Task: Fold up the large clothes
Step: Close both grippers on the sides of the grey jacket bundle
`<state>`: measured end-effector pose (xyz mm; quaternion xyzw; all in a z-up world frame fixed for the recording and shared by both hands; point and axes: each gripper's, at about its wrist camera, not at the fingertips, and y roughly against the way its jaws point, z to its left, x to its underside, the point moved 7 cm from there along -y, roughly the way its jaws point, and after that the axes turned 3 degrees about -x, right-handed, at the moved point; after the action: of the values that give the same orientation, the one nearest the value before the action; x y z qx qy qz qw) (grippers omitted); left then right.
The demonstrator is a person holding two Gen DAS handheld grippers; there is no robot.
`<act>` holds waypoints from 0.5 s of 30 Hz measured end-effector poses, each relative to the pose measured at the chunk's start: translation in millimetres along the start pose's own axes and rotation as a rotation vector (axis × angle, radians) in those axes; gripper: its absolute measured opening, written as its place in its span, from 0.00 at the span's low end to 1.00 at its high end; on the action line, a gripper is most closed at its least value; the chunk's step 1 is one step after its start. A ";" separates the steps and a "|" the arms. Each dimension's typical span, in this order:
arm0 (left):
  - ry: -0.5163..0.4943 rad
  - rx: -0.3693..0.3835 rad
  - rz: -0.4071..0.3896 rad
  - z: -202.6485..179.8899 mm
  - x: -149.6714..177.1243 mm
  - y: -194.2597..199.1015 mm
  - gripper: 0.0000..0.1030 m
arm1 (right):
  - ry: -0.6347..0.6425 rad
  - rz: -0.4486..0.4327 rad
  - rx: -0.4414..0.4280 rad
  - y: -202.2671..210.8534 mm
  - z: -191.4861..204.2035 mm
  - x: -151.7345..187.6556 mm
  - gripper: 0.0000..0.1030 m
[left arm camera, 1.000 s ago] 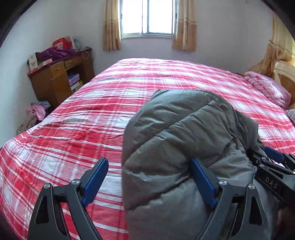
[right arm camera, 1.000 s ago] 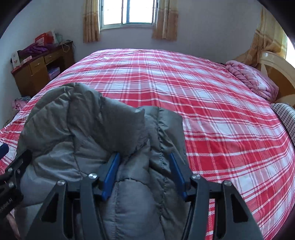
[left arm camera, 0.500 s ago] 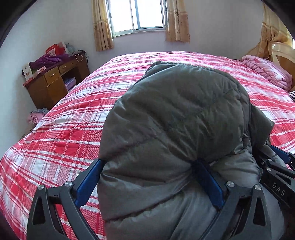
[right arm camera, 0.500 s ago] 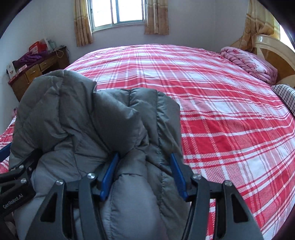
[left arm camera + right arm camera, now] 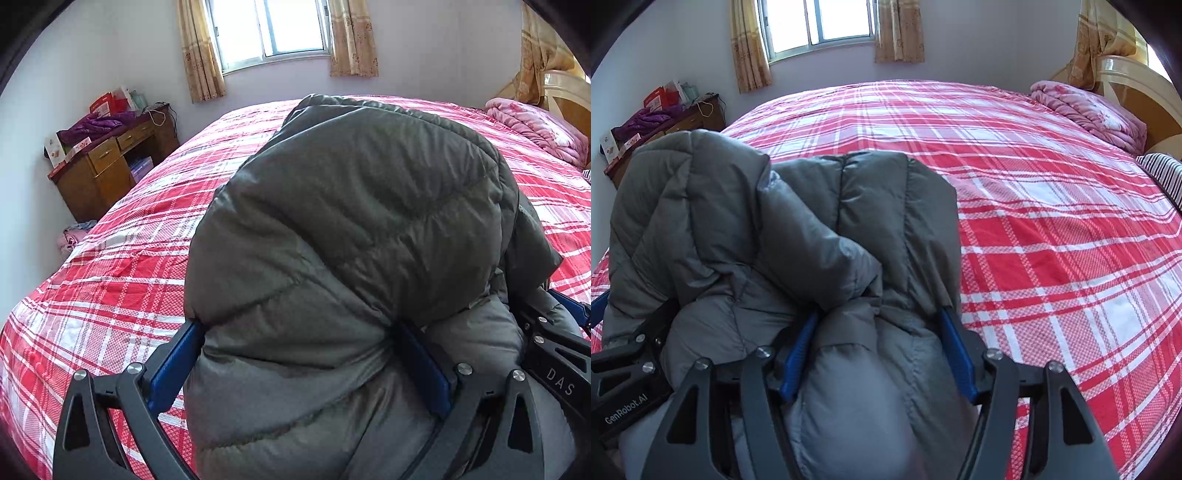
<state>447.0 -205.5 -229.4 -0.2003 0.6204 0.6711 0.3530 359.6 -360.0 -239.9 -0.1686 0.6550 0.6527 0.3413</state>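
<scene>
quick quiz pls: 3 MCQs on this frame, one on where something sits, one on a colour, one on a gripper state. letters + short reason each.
1. Where is the folded pink quilt?
A. on the wooden desk
B. at the head of the bed by the headboard
C. on the floor under the window

2. What colour is the puffer jacket?
A. grey
B. navy
C. beige

3. What is the right gripper doing?
A. hanging open above bare bedsheet
B. clamping the curtain
C. closed on a bunched fold of the jacket

Answers:
1. B: it lies on the plaid bed at its far right end, next to the cream headboard.
2. A: both wrist views show its quilted fabric as grey.
3. C: jacket fabric fills the space between its blue fingers; the left gripper holds the jacket likewise.
</scene>
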 end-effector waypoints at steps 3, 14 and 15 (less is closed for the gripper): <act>-0.001 -0.001 -0.001 0.2 0.5 -1.1 0.99 | 0.000 0.005 0.006 -0.7 0.9 0.8 0.65; 0.048 -0.020 -0.068 23.6 -48.4 31.2 0.99 | -0.038 0.003 -0.027 24.9 -4.4 -21.9 0.66; 0.080 -0.025 -0.064 27.8 -53.7 27.7 0.99 | -0.067 -0.034 -0.035 35.7 -5.8 -31.0 0.67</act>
<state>467.7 -190.0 -168.0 -0.2511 0.6190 0.6584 0.3468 356.6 -369.3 -193.3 -0.1639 0.6286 0.6636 0.3710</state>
